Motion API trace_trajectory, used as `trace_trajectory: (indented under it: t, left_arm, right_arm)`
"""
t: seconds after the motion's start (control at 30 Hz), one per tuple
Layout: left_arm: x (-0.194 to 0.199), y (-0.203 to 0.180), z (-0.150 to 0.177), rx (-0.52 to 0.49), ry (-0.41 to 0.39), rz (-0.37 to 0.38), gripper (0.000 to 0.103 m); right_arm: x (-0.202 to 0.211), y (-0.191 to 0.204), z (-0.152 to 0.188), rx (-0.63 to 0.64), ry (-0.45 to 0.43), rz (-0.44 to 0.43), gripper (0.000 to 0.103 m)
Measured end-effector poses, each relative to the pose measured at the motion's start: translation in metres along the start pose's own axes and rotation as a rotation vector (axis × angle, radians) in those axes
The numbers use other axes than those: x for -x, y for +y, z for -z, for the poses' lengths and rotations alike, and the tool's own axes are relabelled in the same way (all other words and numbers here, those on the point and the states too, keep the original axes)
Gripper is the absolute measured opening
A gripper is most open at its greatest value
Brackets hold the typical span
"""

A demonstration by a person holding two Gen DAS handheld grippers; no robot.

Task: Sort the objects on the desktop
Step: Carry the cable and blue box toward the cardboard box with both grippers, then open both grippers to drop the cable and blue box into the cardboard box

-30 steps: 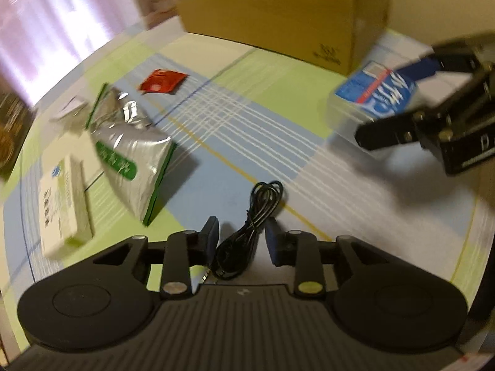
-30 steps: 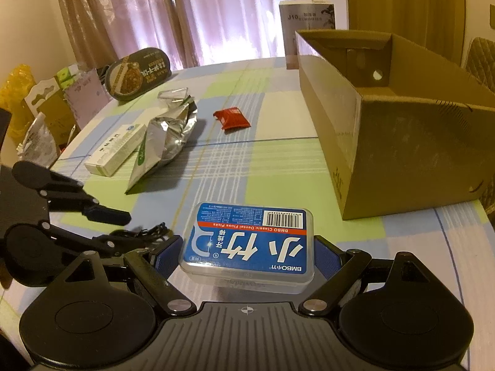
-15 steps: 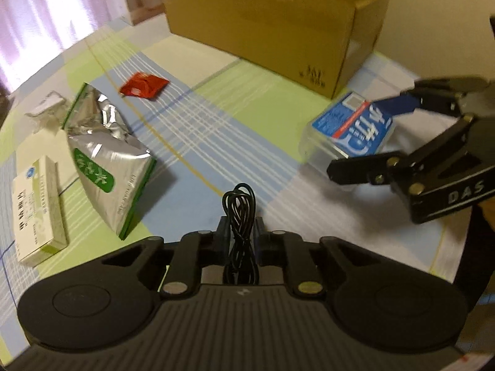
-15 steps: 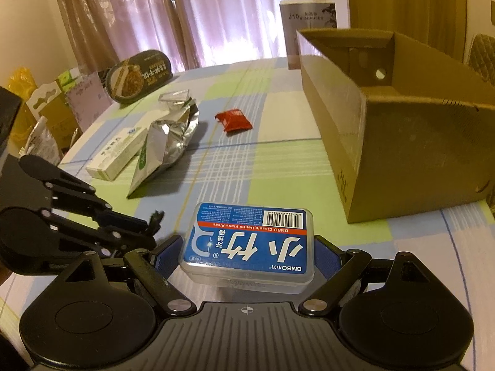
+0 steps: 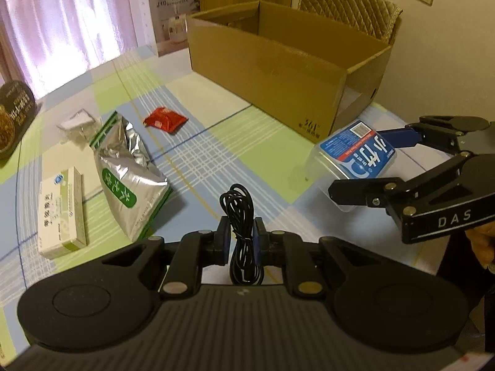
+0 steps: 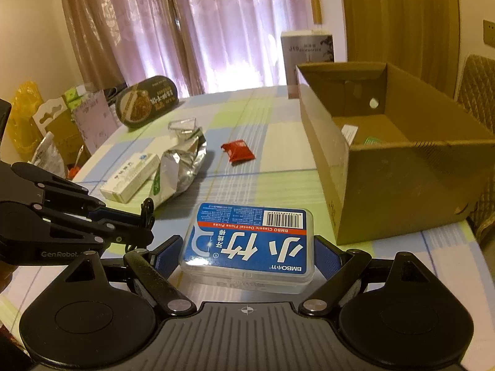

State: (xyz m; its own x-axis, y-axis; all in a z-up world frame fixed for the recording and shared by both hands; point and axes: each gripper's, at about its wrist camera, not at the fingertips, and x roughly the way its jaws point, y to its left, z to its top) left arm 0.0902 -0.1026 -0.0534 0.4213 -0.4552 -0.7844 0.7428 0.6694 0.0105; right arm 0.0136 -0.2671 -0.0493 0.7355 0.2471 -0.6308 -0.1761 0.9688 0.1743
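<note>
left wrist: cable (image 5: 242, 229), a limp, light coil, is pinched mid-bundle by the left gripper (image 5: 240, 241); its lower loops are hidden behind the fingers. cardboard box (image 5: 284, 71) sits at 1 o'clock.

right wrist: floss pick case (image 6: 247, 244), rigid and slick, is squeezed across its short ends by the right gripper (image 6: 247, 255); the box floor at 2 o'clock is partly hidden.

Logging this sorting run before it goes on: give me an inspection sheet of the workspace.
Surface: checked tablecloth, mostly uncovered.
Job's things: floss pick box and coiled black cable held in claws; foil pouch, white carton, red sachet lying loose; cardboard box open, upright.
Clutter: dark oval package, bags at far edge.
Grippers: left claw shut on cable; right claw shut on floss box.
Cables: only the held coil.
Surroundings: curtains, chair.
</note>
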Motion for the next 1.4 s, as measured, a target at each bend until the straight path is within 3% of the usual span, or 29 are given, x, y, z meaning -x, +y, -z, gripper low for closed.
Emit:
trace_trajectory:
  t: [0.3, 0.63, 1.07, 1.33, 1.4]
  left_arm:
    - [0.022, -0.011, -0.035, 0.003, -0.075, -0.012, 0.011]
    - [0.028, -0.045, -0.102, -0.019, -0.163, 0.040, 0.011]
    - [-0.020, -0.072, -0.195, 0.040, -0.232, 0.144, 0.011]
    - [-0.062, -0.077, -0.213, 0.053, -0.182, 0.148, 0.012]
    - [-0.065, -0.076, -0.211, 0.055, -0.180, 0.128, 0.018]
  right_arm:
    - [0.022, -0.005, -0.024, 0.011, -0.082, 0.025, 0.085]
    - [0.044, -0.055, -0.069, 0.013, -0.173, 0.113, 0.085]
    - [0.025, -0.144, -0.119, -0.023, -0.200, 0.209, 0.085]
    - [0.014, -0.169, -0.118, -0.050, -0.183, 0.207, 0.085]
    - [0.011, -0.171, -0.116, -0.056, -0.178, 0.208, 0.085]
